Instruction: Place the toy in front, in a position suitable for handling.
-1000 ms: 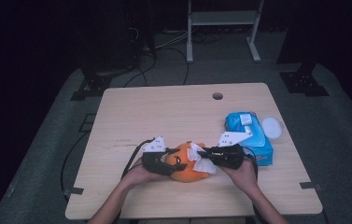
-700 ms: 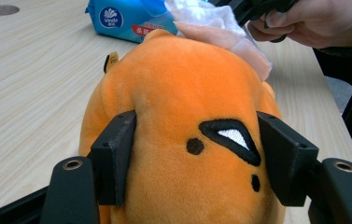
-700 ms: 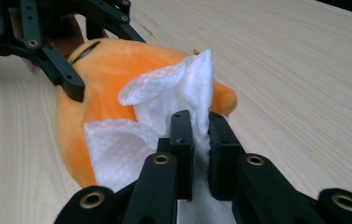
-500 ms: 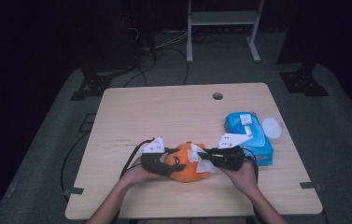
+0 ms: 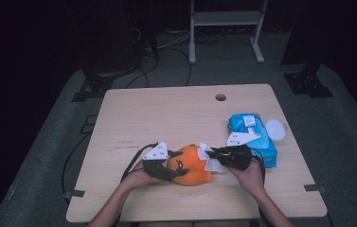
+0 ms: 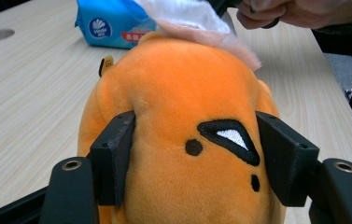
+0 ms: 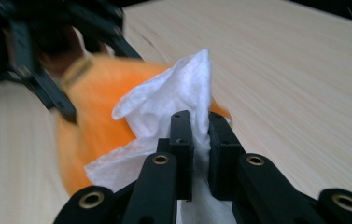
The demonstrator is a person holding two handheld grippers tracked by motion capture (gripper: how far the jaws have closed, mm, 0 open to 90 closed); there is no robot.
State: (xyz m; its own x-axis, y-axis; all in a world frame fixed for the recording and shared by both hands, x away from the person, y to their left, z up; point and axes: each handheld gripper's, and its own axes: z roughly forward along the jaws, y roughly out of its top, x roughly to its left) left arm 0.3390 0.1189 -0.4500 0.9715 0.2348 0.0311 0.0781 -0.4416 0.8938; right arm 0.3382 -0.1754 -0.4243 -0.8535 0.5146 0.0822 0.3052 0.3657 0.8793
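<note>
An orange plush toy [image 5: 191,165] with black face marks lies near the table's front edge. My left gripper [image 5: 174,170] is shut on it, its two black jaws pressing into the plush's [image 6: 183,140] sides. My right gripper [image 5: 211,159] is shut on a crumpled white wipe [image 7: 173,107], and the wipe [image 5: 209,161] rests against the right side of the plush [image 7: 94,102]. In the left gripper view the wipe [image 6: 187,14] lies over the toy's far end.
A blue pack of wipes [image 5: 252,137] lies right of the toy, with a white round lid [image 5: 275,128] beside it. The wooden table [image 5: 166,113] has a cable hole [image 5: 220,97] at the back. Black cables trail off the front left.
The right gripper with the wipe has shifted slightly against the plush. The left gripper and the toy have stayed put.
</note>
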